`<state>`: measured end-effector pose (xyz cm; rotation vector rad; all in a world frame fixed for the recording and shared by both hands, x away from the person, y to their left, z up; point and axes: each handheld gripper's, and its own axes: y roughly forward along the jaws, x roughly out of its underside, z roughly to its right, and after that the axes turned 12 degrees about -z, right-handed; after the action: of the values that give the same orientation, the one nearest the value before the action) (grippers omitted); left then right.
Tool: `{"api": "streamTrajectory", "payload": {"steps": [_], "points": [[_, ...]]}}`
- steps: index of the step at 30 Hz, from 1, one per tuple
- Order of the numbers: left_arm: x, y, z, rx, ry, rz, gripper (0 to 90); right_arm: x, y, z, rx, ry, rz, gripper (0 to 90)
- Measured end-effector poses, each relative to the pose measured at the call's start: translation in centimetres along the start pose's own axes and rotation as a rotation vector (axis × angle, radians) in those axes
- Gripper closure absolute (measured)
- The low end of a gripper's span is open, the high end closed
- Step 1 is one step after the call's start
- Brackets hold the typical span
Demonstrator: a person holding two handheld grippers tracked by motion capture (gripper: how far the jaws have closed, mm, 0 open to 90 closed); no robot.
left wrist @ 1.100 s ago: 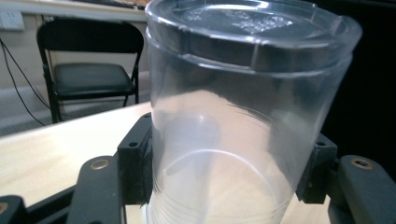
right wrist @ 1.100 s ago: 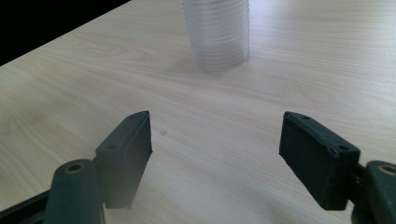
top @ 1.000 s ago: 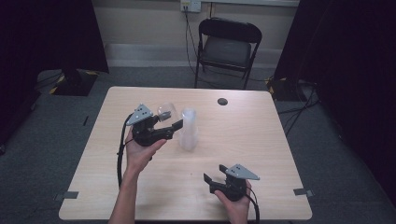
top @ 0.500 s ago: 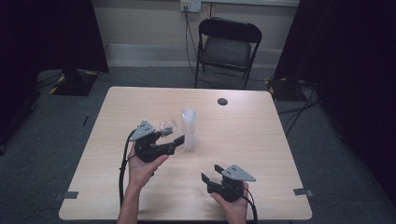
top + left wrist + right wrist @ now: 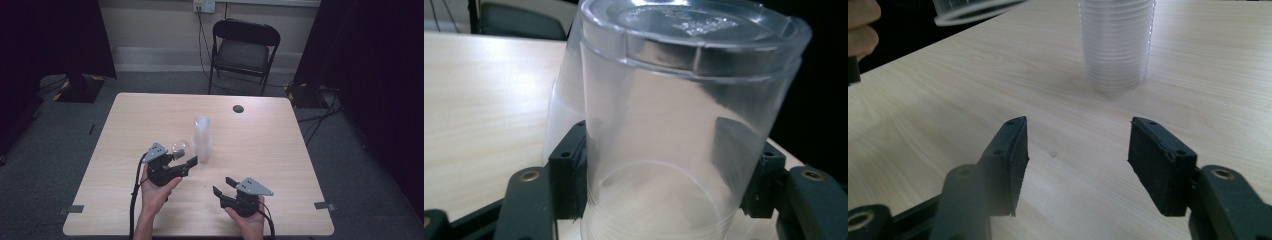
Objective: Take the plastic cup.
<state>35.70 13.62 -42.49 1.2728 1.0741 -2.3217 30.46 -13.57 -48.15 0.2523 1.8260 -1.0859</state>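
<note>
I have a single clear plastic cup (image 5: 684, 125) pinched across its wall in the left gripper (image 5: 181, 161), upside down, held just beside the stack of cups (image 5: 202, 137) near the middle of the table (image 5: 280, 150). It looks light, thin and slick, so I judge a hard squeeze would buckle it; gripping low near the stiffer rim seems safest. My right gripper (image 5: 224, 186) has just been closing, its fingers (image 5: 1010, 160) apart with nothing between them
</note>
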Motion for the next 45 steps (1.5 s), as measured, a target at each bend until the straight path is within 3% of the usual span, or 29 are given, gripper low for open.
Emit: {"api": "streamTrajectory", "payload": {"steps": [1, 4, 7, 8, 11, 17, 19, 21, 25, 28, 33, 37, 38, 39, 45], "points": [[0.3, 0.2, -0.1, 0.032, -0.016, -0.014, 36.1, 0.0, 0.0, 0.0, -0.001, -0.007, -0.002, 40.7], [1.0, 0.5, -0.1, 0.056, -0.029, -0.013, 36.1, 0.0, 0.1, -0.2, -0.012, -0.023, -0.006, 40.5], [1.6, 0.8, 0.0, 0.049, -0.037, -0.023, 36.0, -0.1, 0.2, -0.4, -0.02, -0.044, -0.006, 39.4], [2.3, 1.0, -0.1, 0.08, -0.061, -0.019, 36.0, -0.1, 0.3, -0.5, -0.018, -0.052, -0.003, 38.6], [3.0, 1.1, -0.1, 0.105, -0.096, -0.019, 36.1, -0.2, 0.3, -1.0, -0.013, -0.079, 0.004, 39.5], [3.3, 0.9, -0.1, 0.107, -0.11, -0.029, 36.1, -0.3, 0.4, -1.7, -0.02, -0.123, 0.026, 43.8], [3.3, 0.6, -0.3, 0.123, -0.125, -0.023, 36.1, -0.3, 0.5, -1.8, -0.025, -0.129, 0.031, 45.0], [3.4, 0.2, -0.4, 0.164, -0.15, -0.021, 36.2, -0.5, 0.6, -2.2, -0.021, -0.173, 0.042, 46.7], [3.3, 0.2, -0.5, 0.204, -0.165, -0.024, 36.2, -0.7, 0.6, -2.5, -0.018, -0.189, 0.052, 49.3], [3.3, 0.0, -0.4, 0.254, -0.172, -0.022, 36.2, -0.8, 0.6, -2.5, -0.013, -0.203, 0.079, 51.2], [3.2, 0.0, -0.2, 0.296, -0.195, -0.02, 36.3, -0.8, 0.6, -2.3, -0.008, -0.197, 0.124, 53.9], [3.2, 0.0, 0.0, 0.301, -0.199, -0.005, 37.1, -0.8, 0.5, -2.2, -0.021, -0.197, 0.152, 55.9], [3.3, 0.1, 0.1, 0.344, -0.231, 0.012, 37.3, -0.8, 0.5, -2.2, -0.015, -0.204, 0.176, 57.1], [3.3, 0.2, 0.2, 0.366, -0.236, 0.019, 37.5, -0.8, 0.5, -2.2, -0.016, -0.214, 0.189, 57.3], [3.4, 0.7, 0.7, 0.385, -0.257, 0.015, 37.4, -1.0, 0.3, -2.5, -0.015, -0.242, 0.269, 60.0]]}}
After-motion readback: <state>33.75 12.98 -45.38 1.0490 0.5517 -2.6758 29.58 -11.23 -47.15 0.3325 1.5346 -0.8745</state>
